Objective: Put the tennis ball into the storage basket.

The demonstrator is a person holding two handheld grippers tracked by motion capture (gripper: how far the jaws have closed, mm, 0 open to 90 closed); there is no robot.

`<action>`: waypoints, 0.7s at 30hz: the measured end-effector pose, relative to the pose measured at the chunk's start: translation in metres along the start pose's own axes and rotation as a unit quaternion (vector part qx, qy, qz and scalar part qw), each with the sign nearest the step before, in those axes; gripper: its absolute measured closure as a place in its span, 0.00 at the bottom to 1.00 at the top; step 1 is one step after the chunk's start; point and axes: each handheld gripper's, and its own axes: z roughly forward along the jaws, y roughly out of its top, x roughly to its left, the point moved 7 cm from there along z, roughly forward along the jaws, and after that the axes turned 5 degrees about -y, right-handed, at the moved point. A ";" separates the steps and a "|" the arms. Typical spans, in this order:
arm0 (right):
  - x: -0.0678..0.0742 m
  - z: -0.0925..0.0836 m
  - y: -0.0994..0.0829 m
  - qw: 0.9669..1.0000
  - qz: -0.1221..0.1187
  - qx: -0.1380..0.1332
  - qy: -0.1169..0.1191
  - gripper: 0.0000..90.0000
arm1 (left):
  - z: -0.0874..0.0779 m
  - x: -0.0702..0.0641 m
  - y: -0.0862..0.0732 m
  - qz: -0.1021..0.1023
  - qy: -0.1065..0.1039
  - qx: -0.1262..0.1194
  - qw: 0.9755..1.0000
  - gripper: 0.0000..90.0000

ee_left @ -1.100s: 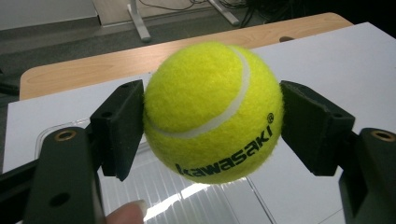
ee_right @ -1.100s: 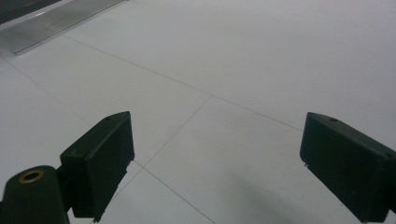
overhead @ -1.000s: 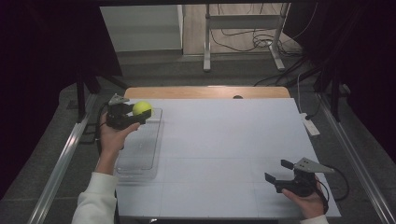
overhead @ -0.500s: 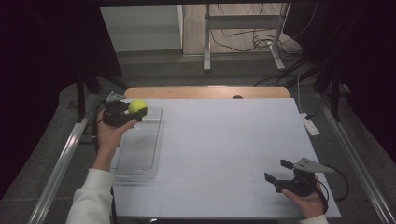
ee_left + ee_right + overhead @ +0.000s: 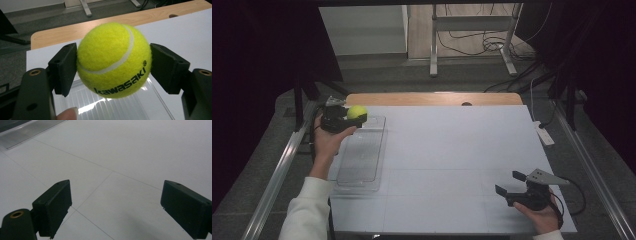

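Observation:
A yellow-green tennis ball (image 5: 357, 112) marked "kawasaki" (image 5: 113, 60) sits between the black pads of my left gripper (image 5: 357, 116), which is shut on it. The gripper holds the ball just above the far end of a clear plastic tray (image 5: 362, 155) on the left side of the white table; the ribbed tray floor (image 5: 107, 107) lies below the ball. A fingertip shows at the bottom of the left gripper view. My right gripper (image 5: 508, 182) rests low near the table's front right corner, open (image 5: 115, 205), with bare white tabletop between its pads.
A small white device (image 5: 542, 134) lies at the table's right edge. A wooden strip (image 5: 432, 98) runs along the far edge. Metal rails flank both sides, and a metal stand (image 5: 472, 30) with cables is behind the table.
My left gripper has drifted slightly left with the ball still in it. The right gripper has not moved.

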 end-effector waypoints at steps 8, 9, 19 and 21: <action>0.000 0.001 -0.001 1.000 0.001 0.002 0.000 0.11 | 0.007 0.011 -0.003 -0.008 0.010 0.013 1.000 0.29; 0.000 0.001 -0.001 1.000 0.001 0.002 0.000 0.11 | 0.008 0.012 -0.004 -0.010 0.011 0.016 1.000 0.29; 0.000 0.001 -0.001 1.000 0.000 0.003 0.001 0.11 | 0.015 0.022 -0.009 -0.021 0.020 0.031 0.999 0.29; 0.000 0.001 -0.001 1.000 0.000 0.003 0.001 0.11 | 0.016 0.023 -0.010 -0.021 0.020 0.033 0.999 0.29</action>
